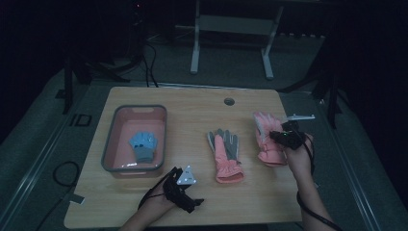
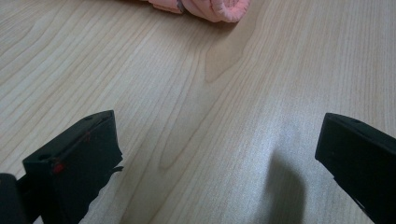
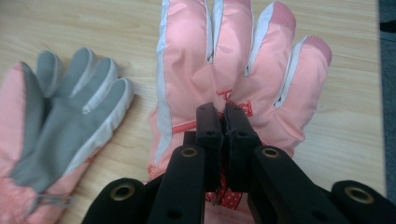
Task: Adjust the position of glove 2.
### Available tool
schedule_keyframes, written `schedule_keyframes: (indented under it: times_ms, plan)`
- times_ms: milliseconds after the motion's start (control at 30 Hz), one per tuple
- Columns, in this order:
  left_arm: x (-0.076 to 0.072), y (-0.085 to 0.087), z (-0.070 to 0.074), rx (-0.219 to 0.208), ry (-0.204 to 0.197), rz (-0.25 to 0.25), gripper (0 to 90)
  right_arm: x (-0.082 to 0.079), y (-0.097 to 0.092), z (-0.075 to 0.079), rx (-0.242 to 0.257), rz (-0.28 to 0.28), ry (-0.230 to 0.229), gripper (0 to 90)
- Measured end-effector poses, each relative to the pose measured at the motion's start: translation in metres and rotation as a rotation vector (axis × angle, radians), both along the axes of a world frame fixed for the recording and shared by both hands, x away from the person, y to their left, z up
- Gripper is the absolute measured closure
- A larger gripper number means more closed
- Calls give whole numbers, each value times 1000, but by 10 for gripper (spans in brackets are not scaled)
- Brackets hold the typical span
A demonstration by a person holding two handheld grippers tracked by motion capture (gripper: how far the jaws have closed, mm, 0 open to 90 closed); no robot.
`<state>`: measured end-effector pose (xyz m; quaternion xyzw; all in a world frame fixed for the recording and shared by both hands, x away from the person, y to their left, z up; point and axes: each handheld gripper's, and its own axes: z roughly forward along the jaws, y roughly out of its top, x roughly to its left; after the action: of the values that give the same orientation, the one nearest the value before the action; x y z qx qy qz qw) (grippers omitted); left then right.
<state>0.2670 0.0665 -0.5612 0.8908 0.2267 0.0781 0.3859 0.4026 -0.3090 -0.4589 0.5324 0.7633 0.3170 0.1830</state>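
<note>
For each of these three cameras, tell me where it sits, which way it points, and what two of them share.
High view: above the person's side, facing forward and down on the table; both forearms enter from below.
Left gripper view: on the left gripper, low over bare wood, jaws wide apart.
Right gripper view: on the right gripper, jaws pinching the pink glove.
Shared: high and right gripper views show the grey-palmed glove.

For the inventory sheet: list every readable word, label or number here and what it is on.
"ID": on the dark floor mat left of the table.
Red embroidered lettering on the back of the pink glove: half hidden behind the right gripper, unreadable.
Nothing else readable.
</note>
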Motion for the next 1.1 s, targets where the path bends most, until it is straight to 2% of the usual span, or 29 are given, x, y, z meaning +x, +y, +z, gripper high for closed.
schedule_keyframes:
  times_ms: [133,233,367,433,533,733,767,900,1100]
  plan:
    - [0,0,0,-3,0,2,0,-18,-5,10,23,-47,-36,864]
    - [0,0,0,0,-2,1,0,-31,-6,11,17,-51,-47,864]
    - [0,-1,0,1,-3,3,0,-46,-9,1,23,-61,-39,863]
    - [0,-1,0,3,-4,2,0,-48,-10,0,25,-63,-36,863]
    - [0,-1,0,8,-5,3,0,-56,-10,-13,31,-75,-20,862]
    - [-1,-1,0,15,-6,0,0,-55,-7,-35,11,-89,2,857]
    - [-1,-1,0,15,-6,0,0,-55,-7,-35,11,-89,2,857]
    - [0,-1,0,5,-4,5,0,-46,-4,-52,-1,-82,38,849]
    - [-1,-1,0,13,-6,1,0,-44,-2,-58,-18,-72,39,832]
